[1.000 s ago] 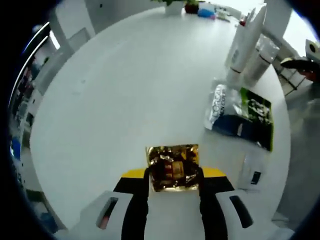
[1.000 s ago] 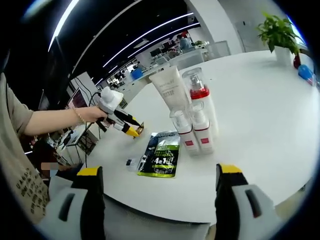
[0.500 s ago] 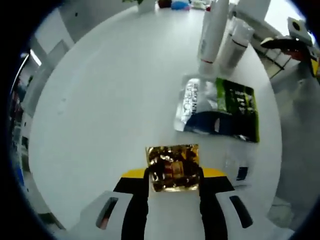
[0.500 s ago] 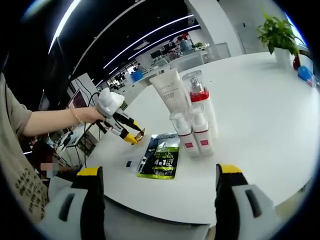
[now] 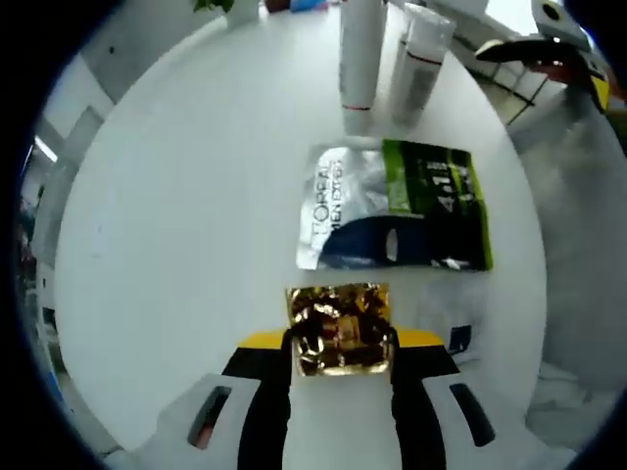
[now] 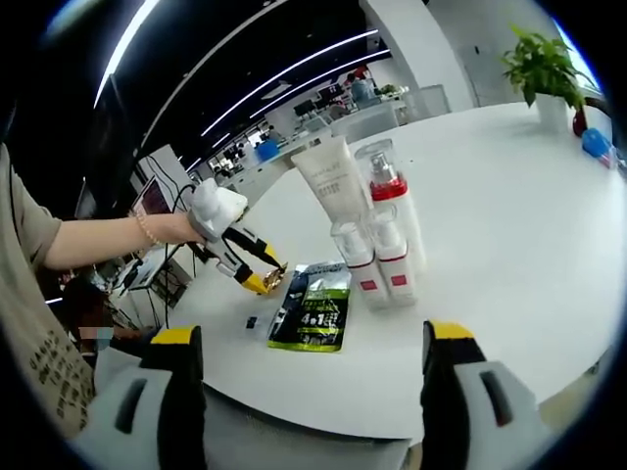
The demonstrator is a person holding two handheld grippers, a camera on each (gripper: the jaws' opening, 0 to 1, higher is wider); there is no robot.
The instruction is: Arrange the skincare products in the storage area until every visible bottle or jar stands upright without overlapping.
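two grippers are at work over a round white table (image 5: 176, 196). the left gripper (image 5: 341, 343) has its black jaws squeezed tight on a small shiny gold packet (image 5: 339, 328), held up above the table top. in the right gripper view the left gripper (image 6: 266, 281) sits in a hand (image 6: 186, 227) that reaches in from the left, and its yellow tips point down near the edge of the flat pouch. the gold packet (image 6: 273, 280) shows as a tiny glint at those tips.

just past the gold packet in the left gripper view lies a flat pouch (image 5: 397, 204), silver and dark blue on one side and green on the other. it lies flat on the table. a small clear packet (image 5: 458, 338) with a dark square lies beside the gripper's right jaw.

beyond the pouch stand two tall things, a white tube (image 5: 360, 54) and a bottle with a red band (image 5: 416, 59). both stand upright and close together.

the right gripper (image 6: 312, 387) has its jaws spread wide with nothing between them. past them stand the white tube (image 6: 333, 176), a tall red pump bottle (image 6: 387, 191) and two small bottles (image 6: 377, 259) with clear caps, all upright and bunched together. the flat pouch (image 6: 315, 315) lies just beside them. a green plant (image 6: 544, 64) stands far off on the table.
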